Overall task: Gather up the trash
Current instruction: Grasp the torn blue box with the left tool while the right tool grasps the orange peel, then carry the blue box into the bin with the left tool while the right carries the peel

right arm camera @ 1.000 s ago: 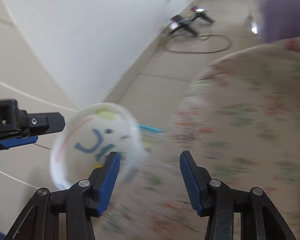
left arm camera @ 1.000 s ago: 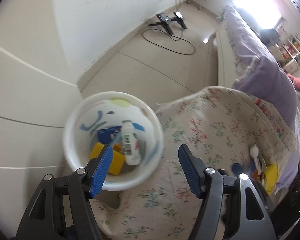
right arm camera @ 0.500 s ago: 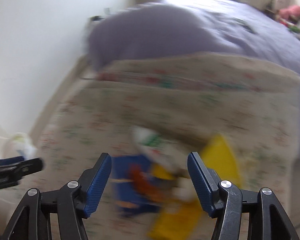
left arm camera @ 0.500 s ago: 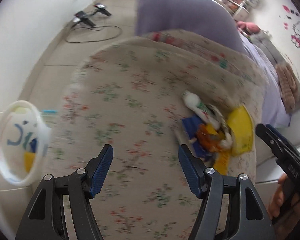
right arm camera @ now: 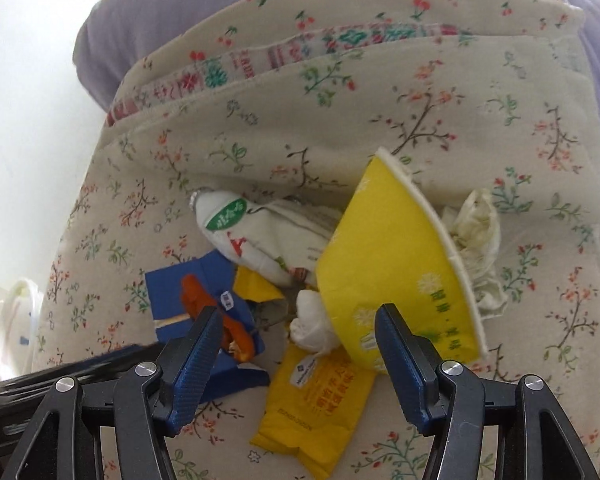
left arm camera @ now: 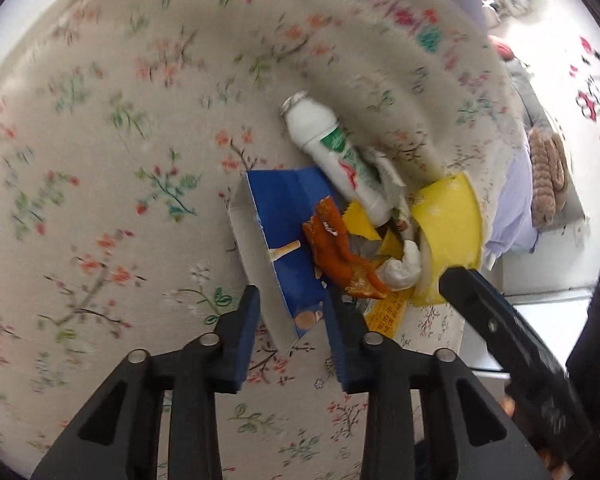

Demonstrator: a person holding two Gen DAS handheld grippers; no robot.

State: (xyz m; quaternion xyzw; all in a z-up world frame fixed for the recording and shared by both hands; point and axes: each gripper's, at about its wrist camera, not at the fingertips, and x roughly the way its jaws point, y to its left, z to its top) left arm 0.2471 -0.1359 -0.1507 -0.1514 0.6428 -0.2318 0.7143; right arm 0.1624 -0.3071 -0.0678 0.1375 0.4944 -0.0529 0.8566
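A heap of trash lies on the floral quilt (left arm camera: 112,168). It holds a torn blue carton (left arm camera: 284,216), a white drink bottle (left arm camera: 332,152), an orange wrapper (left arm camera: 336,252), a crushed yellow paper cup (right arm camera: 396,256), a yellow packet (right arm camera: 320,396) and crumpled tissue (right arm camera: 476,236). My left gripper (left arm camera: 296,340) is open, its fingers on either side of the carton's near edge. My right gripper (right arm camera: 296,364) is open just in front of the heap, over the yellow packet; one of its fingers shows in the left wrist view (left arm camera: 500,320).
The white trash bin (right arm camera: 16,320) shows at the far left edge of the right wrist view, beside the bed. A purple bedspread (right arm camera: 148,12) lies beyond the quilt. The quilt's right edge drops off near the cup.
Both grippers swung away from the white bin to the trash heap on the quilt and moved in close. The left gripper's jaws have narrowed around the blue carton's edge.
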